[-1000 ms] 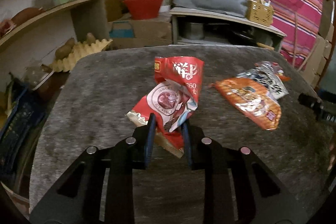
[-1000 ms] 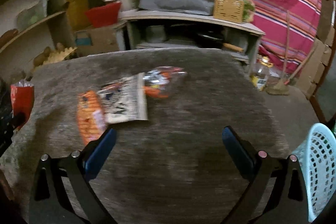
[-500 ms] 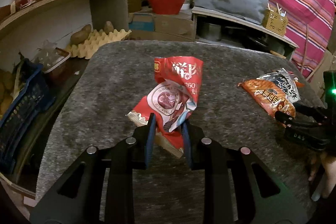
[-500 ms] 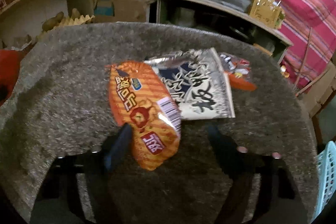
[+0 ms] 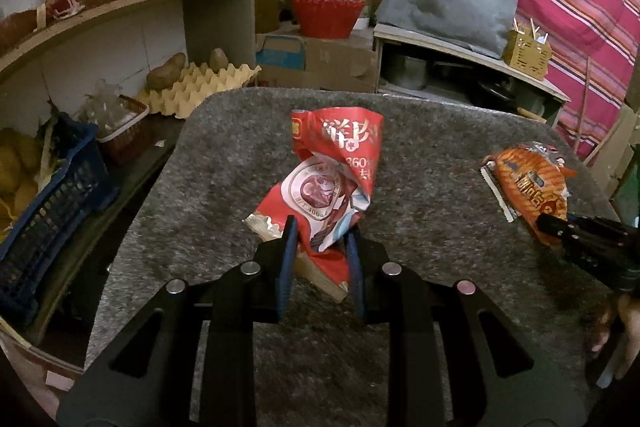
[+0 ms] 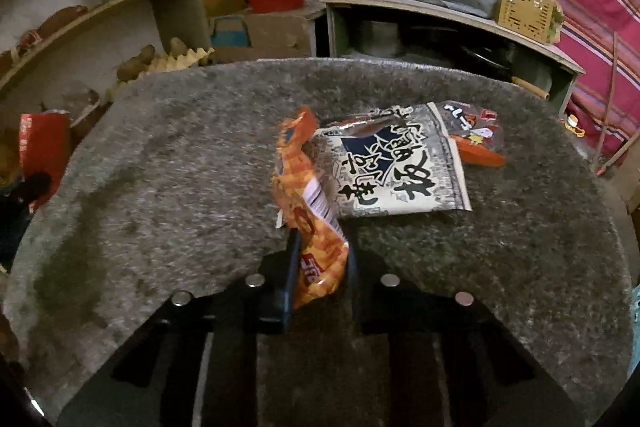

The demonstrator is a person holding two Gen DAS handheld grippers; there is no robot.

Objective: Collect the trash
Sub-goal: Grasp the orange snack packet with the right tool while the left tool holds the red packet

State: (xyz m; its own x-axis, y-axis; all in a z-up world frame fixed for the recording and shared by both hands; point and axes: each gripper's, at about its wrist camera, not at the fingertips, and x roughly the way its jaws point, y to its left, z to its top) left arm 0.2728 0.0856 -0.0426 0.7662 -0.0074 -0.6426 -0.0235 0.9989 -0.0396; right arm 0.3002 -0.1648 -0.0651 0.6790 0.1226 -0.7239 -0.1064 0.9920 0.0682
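Since half a second ago, the right tongs [image 6: 320, 255] are being seen clenched on the orange snack wrapper [image 6: 308, 195], where they were spread wide around it, and the wrapper is being tipped up off the grey tabletop [image 6: 180, 187]. The left tongs [image 5: 320, 243] are being kept clenched on the crumpled red wrapper [image 5: 332, 179], which is being held upright above the tabletop.

By this judgement, the picking-up step is being finished with both wrappers gripped; next, a carry to a bin is being called for, with the grip kept firm, since thin foil is likely to slip.

Still to be collected, a flat white wrapper with black lettering [image 6: 400, 167] is lying on the tabletop, touching the orange one, with a small clear packet [image 6: 476, 135] partly tucked beneath its far corner. All the wrappers are looking glossy, creased and light; the tabletop covering is looking coarse and felt-like.
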